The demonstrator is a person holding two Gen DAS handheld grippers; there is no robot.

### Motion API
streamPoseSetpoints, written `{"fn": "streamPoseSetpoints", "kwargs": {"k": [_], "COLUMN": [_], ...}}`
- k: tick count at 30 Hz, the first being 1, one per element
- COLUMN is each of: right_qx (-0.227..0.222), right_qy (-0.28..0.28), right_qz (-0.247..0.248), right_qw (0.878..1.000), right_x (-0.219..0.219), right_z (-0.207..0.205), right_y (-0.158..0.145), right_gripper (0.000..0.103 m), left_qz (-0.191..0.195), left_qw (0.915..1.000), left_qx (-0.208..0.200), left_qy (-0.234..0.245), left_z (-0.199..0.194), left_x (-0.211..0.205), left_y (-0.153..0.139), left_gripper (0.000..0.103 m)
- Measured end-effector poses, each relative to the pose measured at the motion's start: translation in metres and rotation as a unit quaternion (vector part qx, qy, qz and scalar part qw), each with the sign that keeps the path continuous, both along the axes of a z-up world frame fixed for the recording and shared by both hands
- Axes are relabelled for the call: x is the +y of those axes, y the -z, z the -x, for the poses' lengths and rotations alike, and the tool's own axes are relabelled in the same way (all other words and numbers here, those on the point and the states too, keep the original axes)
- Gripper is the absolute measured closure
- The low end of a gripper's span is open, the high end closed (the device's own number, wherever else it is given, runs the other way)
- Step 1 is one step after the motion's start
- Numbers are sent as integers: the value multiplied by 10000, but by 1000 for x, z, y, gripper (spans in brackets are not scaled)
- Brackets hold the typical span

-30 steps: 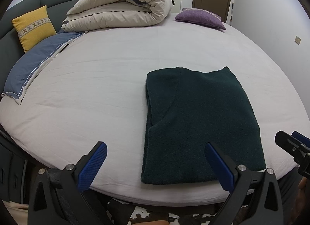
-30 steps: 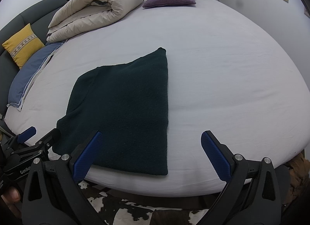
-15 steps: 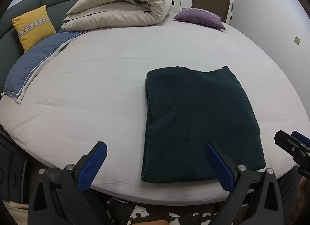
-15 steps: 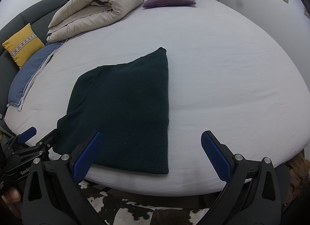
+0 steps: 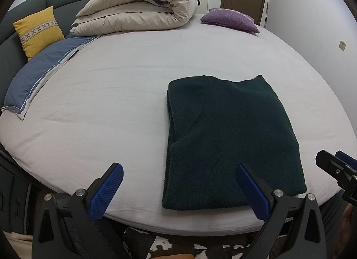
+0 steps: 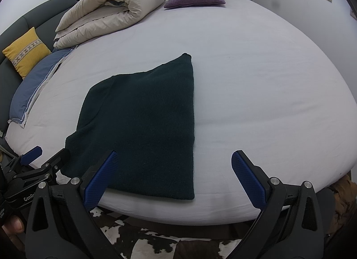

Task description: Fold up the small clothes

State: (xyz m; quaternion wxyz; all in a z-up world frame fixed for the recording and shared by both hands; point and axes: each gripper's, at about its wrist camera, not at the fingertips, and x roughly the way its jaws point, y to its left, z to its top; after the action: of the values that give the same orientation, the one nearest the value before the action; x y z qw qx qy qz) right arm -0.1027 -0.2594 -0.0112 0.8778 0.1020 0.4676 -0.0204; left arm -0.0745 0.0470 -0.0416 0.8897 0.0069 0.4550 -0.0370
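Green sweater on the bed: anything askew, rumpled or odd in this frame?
Nothing stands out. The dark green sweater lies flat in a tidy folded rectangle near the bed's front edge. Both tongs, left and right, are open and hold nothing.

A folded dark green sweater (image 6: 142, 123) lies flat on a pale bed sheet (image 6: 256, 69), near the bed's front edge. The right gripper (image 6: 174, 177) hovers at that edge with its blue-padded jaws spread wide, the left pad over the sweater's near hem. The left gripper (image 6: 44, 158) appears at lower left, holding nothing.
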Motion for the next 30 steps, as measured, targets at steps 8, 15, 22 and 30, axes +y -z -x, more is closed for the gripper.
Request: {"fn": "streamPoseSetpoints", "kwargs": {"k": [8, 15, 22, 30], "right_qx": [14, 21, 26, 32], "right_qy": [-11, -20, -30, -28], "right_qz": [-9, -15, -24, -28], "right_qw": [10000, 10000, 10000, 10000], "right_x": [1, 2, 2, 2], "right_z": [-1, -1, -1, -1], "right_y": [2, 5, 6, 6], "right_gripper": [0, 0, 0, 0], "left_qz": [1, 11, 12, 11], "left_qw": [10000, 10000, 10000, 10000], "left_qx": [10, 21, 33, 55], "left_qy": [3, -3, 4, 17], "left_z": [1, 1, 2, 2], "left_x": [0, 0, 0, -1], "left_y": [2, 3, 5, 6], "left_gripper": [0, 0, 0, 0]}}
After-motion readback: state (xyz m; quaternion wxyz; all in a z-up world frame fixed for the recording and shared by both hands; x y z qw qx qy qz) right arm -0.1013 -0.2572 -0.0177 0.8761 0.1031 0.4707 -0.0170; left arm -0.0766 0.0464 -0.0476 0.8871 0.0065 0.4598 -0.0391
